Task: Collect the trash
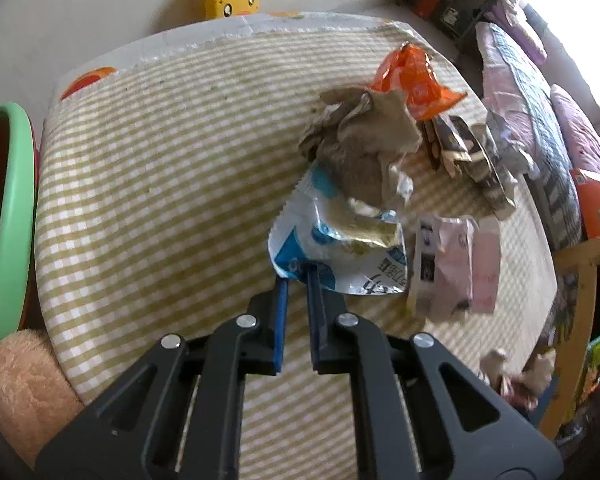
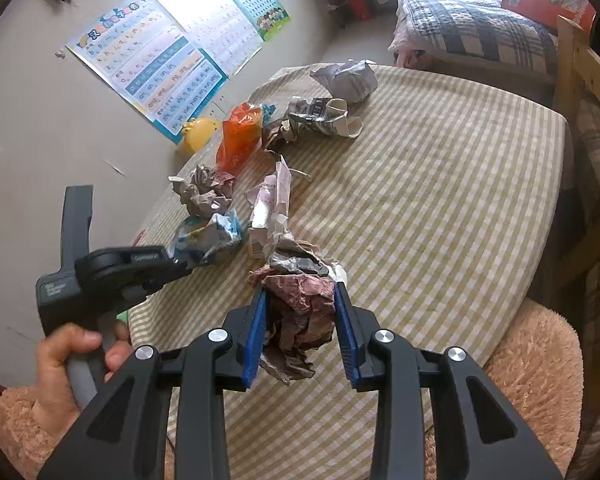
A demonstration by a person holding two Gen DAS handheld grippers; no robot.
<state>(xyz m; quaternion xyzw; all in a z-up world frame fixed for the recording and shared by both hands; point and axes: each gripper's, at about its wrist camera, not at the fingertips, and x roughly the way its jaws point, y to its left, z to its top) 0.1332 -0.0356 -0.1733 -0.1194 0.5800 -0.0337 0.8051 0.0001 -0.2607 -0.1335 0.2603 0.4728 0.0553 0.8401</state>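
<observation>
- Left gripper (image 1: 298,276) pinching blue-white wrapper (image 1: 320,240), frame centre.
- Right gripper (image 2: 300,292) clamped on crumpled paper wad (image 2: 300,320).
- Orange bag (image 1: 414,76), brown paper (image 1: 364,140) crowd upper right.
- Green bowl (image 1: 14,200) far left.

Olive-and-white checked tablecloth (image 1: 160,160), orange bag (image 1: 414,76), blue-white wrapper (image 1: 300,240), green-rimmed red bin (image 1: 16,184).

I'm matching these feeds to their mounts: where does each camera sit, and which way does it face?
Left wrist: on the left tool, looking along its fingers across the table to the wall; tool nips a blue wrapper.
Right wrist: on the right tool, facing wall and bed; paper wad between its fingers, left hand visible.
Shared: orange bag, blue wrapper.
</observation>
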